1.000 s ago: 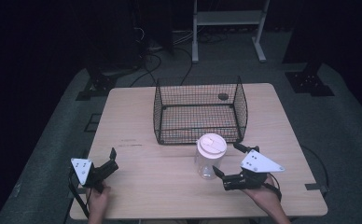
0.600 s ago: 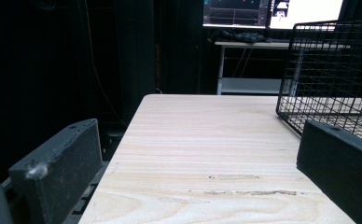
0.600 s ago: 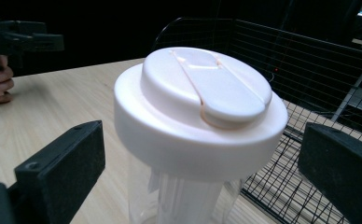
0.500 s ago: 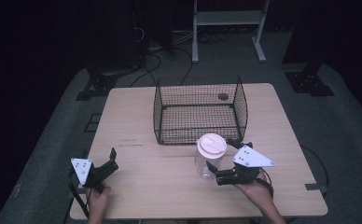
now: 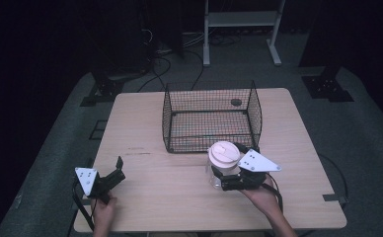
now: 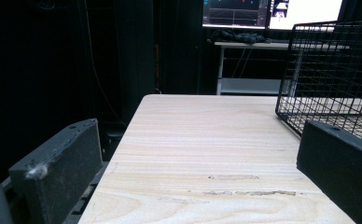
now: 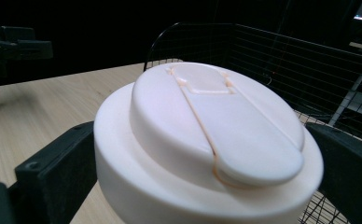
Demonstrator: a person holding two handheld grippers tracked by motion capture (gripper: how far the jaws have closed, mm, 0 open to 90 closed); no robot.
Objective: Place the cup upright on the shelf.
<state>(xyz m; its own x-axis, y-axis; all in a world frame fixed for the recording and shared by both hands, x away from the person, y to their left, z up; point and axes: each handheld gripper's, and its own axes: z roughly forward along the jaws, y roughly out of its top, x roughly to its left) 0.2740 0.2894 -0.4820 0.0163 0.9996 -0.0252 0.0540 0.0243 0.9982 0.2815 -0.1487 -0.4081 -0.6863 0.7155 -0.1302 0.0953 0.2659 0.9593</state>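
The right gripper (image 5: 223, 178) had its jaws around a jar (image 5: 222, 165) standing on the table (image 5: 179, 197) just before the basket (image 5: 209, 118); whether they pressed it was unclear. Lifting it seemed left to do. The left gripper (image 5: 116, 170) rested open, well apart.

I see a light wood surface (image 5: 145, 128). On it: black wire basket (image 5: 210, 118) toward the far edge, clear jar with cream lid (image 5: 222, 159) just in front of the basket. Faint scuff marks (image 5: 139, 150) left of centre.
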